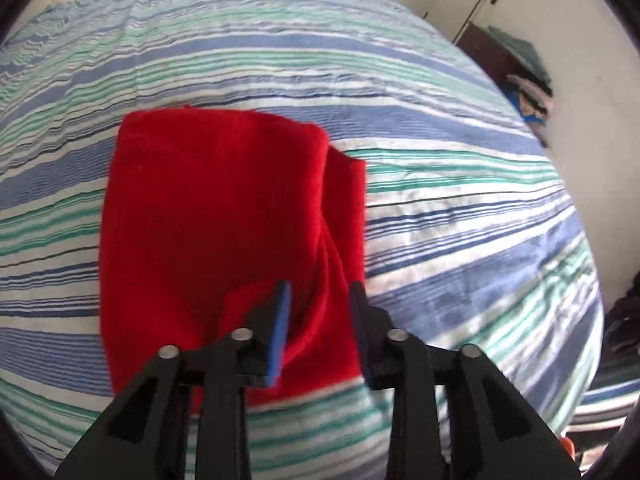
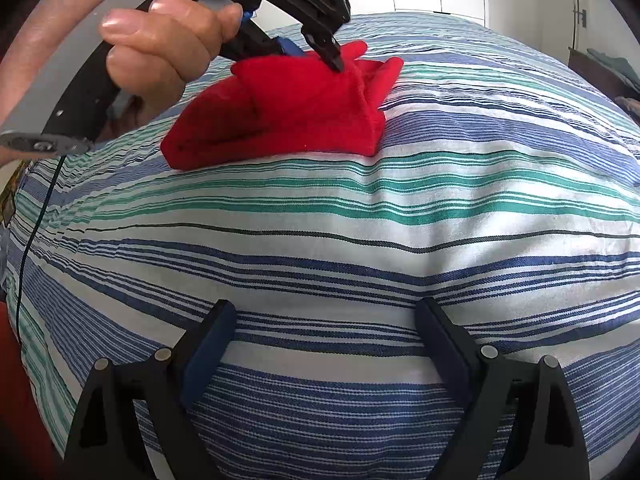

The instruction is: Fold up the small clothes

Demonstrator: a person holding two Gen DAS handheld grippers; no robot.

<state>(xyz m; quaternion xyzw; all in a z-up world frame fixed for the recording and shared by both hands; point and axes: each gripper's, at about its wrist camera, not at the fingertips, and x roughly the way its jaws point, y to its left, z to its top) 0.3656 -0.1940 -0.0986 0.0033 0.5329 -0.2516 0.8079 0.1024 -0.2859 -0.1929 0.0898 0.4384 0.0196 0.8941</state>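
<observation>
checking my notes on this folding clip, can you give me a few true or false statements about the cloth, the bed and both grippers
1. The red cloth lies on a striped bedsheet. True.
2. The right gripper is clamped on the cloth. False: its jaws stand wide apart over bare sheet, away from the cloth.
3. The left gripper is right at the cloth, with red fabric between its fingers. True.
4. The cloth is spread flat in a single layer. False: it is folded over, with layers showing at one edge.
5. A hand grips the left gripper's handle in the right wrist view. True.
6. The bedsheet is plain white. False: it has blue, green and white stripes.
</observation>
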